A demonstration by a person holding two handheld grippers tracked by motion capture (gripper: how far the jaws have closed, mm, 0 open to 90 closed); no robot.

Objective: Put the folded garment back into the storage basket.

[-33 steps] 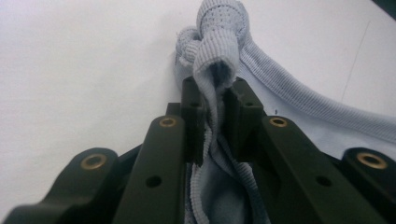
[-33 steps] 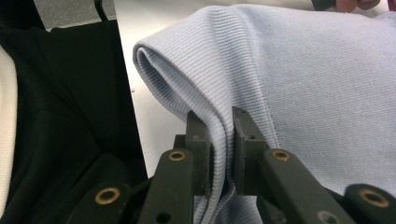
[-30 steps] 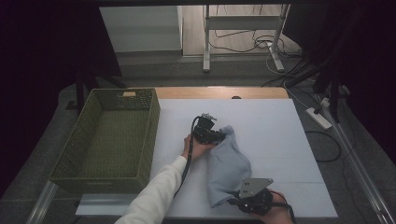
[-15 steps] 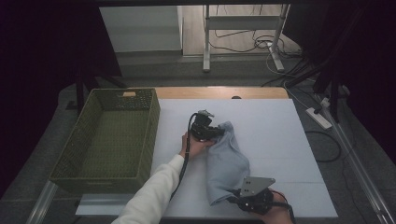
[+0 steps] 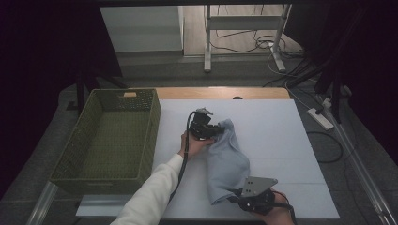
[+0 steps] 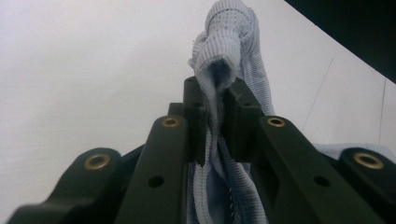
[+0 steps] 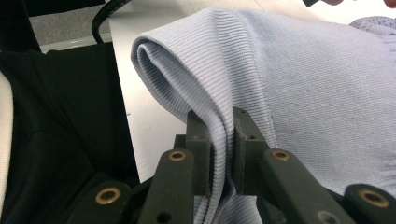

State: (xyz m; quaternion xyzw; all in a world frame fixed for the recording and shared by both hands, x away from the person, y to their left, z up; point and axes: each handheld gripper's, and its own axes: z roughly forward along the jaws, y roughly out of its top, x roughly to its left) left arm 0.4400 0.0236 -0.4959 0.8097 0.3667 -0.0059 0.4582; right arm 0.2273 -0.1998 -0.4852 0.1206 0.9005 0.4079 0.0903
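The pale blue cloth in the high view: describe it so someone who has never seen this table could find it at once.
Start at the white table top, right of the green woven basket. The pale blue cloth runs in a long bunched strip down its middle, with the left gripper clamped on its far end and the right gripper on its near end. It is the only soft, ribbed fabric there.

The high view looks forward and down from above the person's side of the worktop (image 5: 281,140), taking in both claws from afar. The left gripper view rides on the left claw (image 6: 215,100), looking closely along its jaws. The right gripper view sits likewise on the right claw (image 7: 222,122). All three share the pale blue cloth (image 5: 227,159) between the claws.
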